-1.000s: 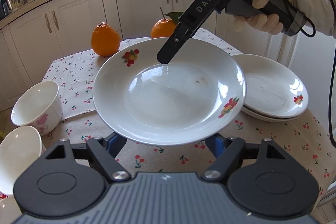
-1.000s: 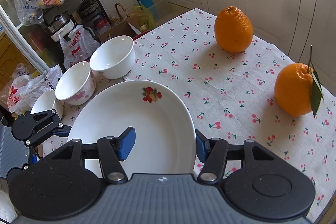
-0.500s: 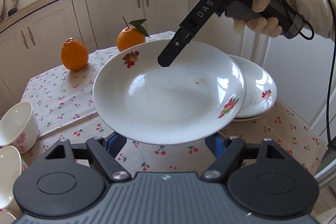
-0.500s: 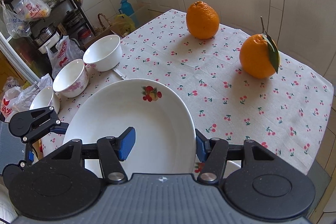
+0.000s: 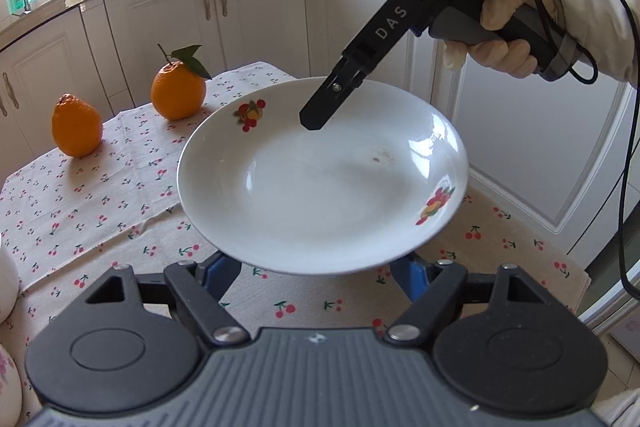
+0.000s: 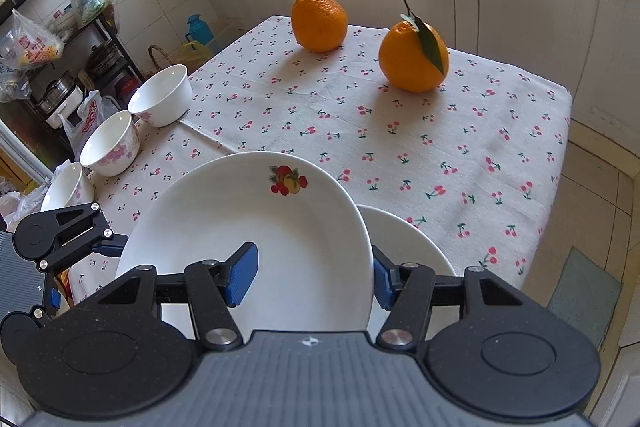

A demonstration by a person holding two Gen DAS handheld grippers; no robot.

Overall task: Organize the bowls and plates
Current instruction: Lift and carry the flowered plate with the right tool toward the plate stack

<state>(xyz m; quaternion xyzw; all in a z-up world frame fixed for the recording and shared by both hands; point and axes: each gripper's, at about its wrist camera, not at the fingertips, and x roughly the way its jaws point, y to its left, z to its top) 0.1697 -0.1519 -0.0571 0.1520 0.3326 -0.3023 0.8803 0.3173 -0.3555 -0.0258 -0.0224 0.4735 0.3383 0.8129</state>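
- Left wrist view: the fruit-print plate (image 5: 320,187) hangs in the air mid-frame, above the cherry-print tabletop (image 5: 120,195).
- The stack of plates that showed to its right a second ago is now hidden behind it, and the two oranges (image 5: 178,89) have slid toward the left of the frame. I take it the plate has been carried over the stack.
- The left gripper (image 5: 316,275) has its fingers spread wide under the near rim. The right gripper (image 5: 312,119) reaches over the far rim, its lower finger hidden.
- Right wrist view: a resting plate (image 6: 404,247) now peeks out from under the carried plate's right edge, so lowering looks like the next step.
- One blue pad lies over the plate and the other sits outside the rim. I cannot tell whether they are clamping it.
- Three bowls (image 6: 162,101) line the left edge, well apart from the plates.
- The stack sits near the lower-right tabletop edge, with floor (image 6: 592,211) beyond, while open cloth stretches toward the oranges.
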